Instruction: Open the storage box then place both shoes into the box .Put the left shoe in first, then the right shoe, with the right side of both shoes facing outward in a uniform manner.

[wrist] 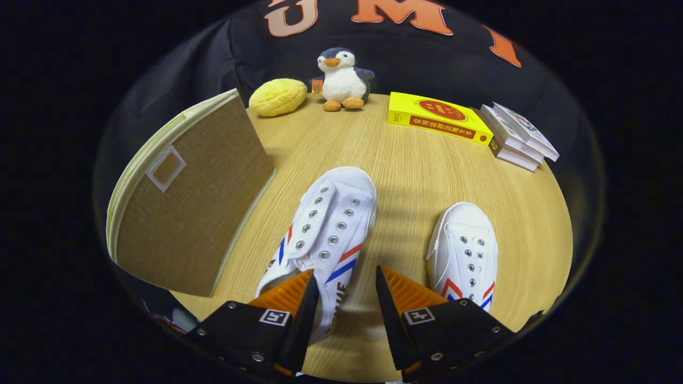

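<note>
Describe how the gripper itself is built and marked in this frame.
The gripper has two wedge-shaped jaws with ribbed inner faces, each mounted on a black angular block fastened with silver screws. Each block carries a small square black-and-white marker tag.

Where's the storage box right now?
In the gripper view, the storage box stands on the table left of the nearer shoe, beyond the open tongs.

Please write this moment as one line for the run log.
gripper: open, over left shoe | right shoe: on table | storage box: shut, beside left shoe
</note>
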The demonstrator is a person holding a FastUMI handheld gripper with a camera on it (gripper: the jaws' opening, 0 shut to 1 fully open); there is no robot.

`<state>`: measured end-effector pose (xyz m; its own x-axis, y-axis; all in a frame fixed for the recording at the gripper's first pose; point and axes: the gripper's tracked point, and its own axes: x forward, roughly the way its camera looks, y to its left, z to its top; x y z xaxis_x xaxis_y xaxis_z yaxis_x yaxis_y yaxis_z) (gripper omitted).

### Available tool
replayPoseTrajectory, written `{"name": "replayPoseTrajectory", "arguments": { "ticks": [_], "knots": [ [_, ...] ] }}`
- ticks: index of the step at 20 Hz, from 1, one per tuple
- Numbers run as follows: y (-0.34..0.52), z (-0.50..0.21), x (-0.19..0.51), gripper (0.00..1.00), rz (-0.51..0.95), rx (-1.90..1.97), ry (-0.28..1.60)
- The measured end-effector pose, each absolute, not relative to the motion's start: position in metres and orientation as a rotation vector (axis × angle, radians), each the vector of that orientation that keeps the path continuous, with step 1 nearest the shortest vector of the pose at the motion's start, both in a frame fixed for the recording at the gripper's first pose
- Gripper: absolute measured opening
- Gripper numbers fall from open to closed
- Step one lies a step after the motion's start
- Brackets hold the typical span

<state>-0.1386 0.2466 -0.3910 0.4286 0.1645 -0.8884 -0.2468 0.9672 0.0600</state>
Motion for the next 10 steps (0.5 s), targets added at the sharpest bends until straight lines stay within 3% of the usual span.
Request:
{"name": "replayPoseTrajectory", "arguments": {
  "ticks": [3,7,10],
  "knots": [
    [0.253,-0.395,-0.141,0.58,0.293,-0.04,1.095],
    [0.261,-0.399,-0.145,0.39,0.312,0.042,1.155],
    [0.262,-0.398,-0.146,0.19,0.311,0.127,1.196]
  ]
}}
